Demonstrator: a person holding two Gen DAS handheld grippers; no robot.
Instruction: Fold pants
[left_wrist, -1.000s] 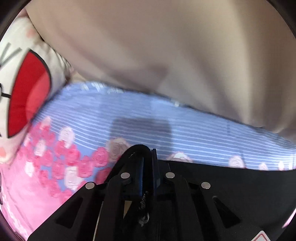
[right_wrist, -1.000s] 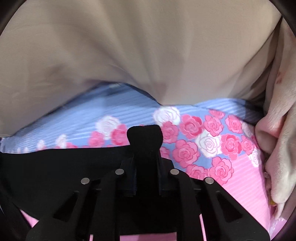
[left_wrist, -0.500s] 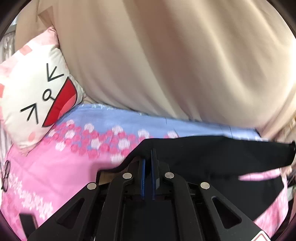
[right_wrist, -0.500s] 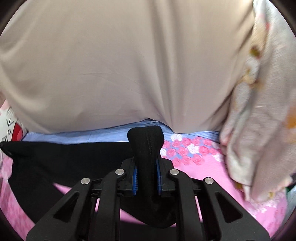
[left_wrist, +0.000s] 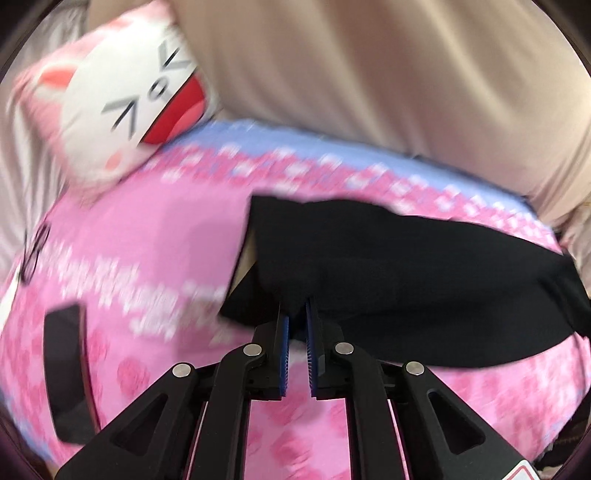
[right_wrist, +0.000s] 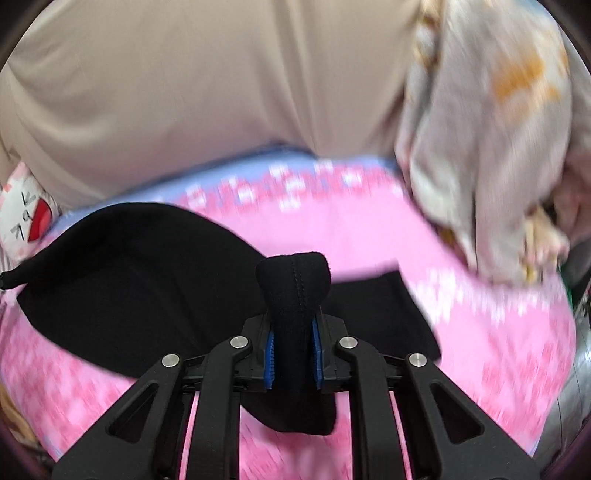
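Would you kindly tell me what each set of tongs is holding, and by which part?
Both hold the black fabric pants: right tongs clamp a bunched stitched edge; left tongs, jaws opening, have an edge between their tips.

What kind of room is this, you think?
Most likely a bedroom: a pink flowered bedsheet covers the surface, a cartoon-face pillow sits at its far edge, and black pants lie across it.

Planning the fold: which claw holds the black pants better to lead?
Right. Right claw clamps a thick bunch of pants deep between its pads; left claw's jaws are opening, cloth only at the tips.
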